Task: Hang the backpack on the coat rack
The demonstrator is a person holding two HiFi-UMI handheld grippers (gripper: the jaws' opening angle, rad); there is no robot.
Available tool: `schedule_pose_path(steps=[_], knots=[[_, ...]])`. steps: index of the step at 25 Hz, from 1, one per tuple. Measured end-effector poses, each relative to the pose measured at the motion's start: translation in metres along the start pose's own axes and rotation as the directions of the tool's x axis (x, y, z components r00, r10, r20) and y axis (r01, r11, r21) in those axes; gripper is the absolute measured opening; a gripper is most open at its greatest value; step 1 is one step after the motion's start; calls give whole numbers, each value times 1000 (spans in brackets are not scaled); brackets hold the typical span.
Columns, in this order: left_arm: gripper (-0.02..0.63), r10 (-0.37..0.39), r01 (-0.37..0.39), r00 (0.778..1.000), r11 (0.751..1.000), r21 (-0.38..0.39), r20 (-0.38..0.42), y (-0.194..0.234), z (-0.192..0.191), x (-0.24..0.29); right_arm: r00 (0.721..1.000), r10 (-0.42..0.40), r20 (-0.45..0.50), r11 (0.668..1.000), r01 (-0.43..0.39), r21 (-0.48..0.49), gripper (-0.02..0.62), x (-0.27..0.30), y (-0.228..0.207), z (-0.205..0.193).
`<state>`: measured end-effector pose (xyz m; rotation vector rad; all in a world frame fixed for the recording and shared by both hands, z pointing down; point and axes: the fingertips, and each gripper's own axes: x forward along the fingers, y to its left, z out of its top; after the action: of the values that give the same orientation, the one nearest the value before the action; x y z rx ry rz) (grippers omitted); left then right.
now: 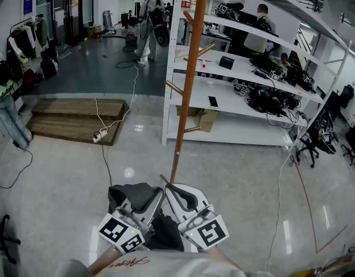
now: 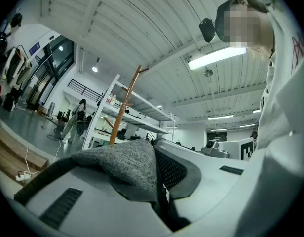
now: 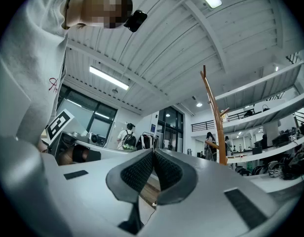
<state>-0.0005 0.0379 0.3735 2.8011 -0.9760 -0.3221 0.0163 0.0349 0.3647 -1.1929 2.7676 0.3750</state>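
Note:
The wooden coat rack (image 1: 189,79) is a tall orange-brown pole with short pegs, standing on the glossy floor straight ahead of me. It also shows in the left gripper view as the coat rack (image 2: 123,107) and in the right gripper view as the coat rack (image 3: 214,117). The dark grey backpack (image 1: 134,196) hangs low in front of me. My left gripper (image 1: 156,196) is shut on a fold of its grey woven fabric (image 2: 127,164), which drapes over the left gripper (image 2: 154,147). Beside it, my right gripper (image 1: 170,188) is shut with nothing between the pads of the right gripper (image 3: 153,152).
White shelving (image 1: 246,74) with cables and gear stands right behind the rack. A low wooden platform (image 1: 74,120) with a power strip (image 1: 99,134) and its cord lies at the left. An office chair (image 1: 310,146) is at the right. People stand far back.

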Motion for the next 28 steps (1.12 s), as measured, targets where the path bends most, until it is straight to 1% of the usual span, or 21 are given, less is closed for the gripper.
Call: schedule_pose_path(steps=[5, 16, 23, 28], knots=[[25, -5, 5, 1000, 1000, -12, 3, 0, 3, -3, 1000, 1, -2, 1000, -1, 2, 21, 2, 2, 3], [25, -3, 2, 1000, 1000, 2, 17, -1, 8, -4, 1000, 4, 11, 1000, -4, -2, 21, 3, 6, 6], [25, -10, 10, 1000, 1000, 9, 30, -1, 14, 5, 999, -19, 51, 1000, 19, 10, 23, -3, -8, 16], [25, -3, 3, 999, 1000, 9, 35, 4, 17, 17, 998, -22, 62, 1000, 21, 22, 23, -6, -22, 13]])
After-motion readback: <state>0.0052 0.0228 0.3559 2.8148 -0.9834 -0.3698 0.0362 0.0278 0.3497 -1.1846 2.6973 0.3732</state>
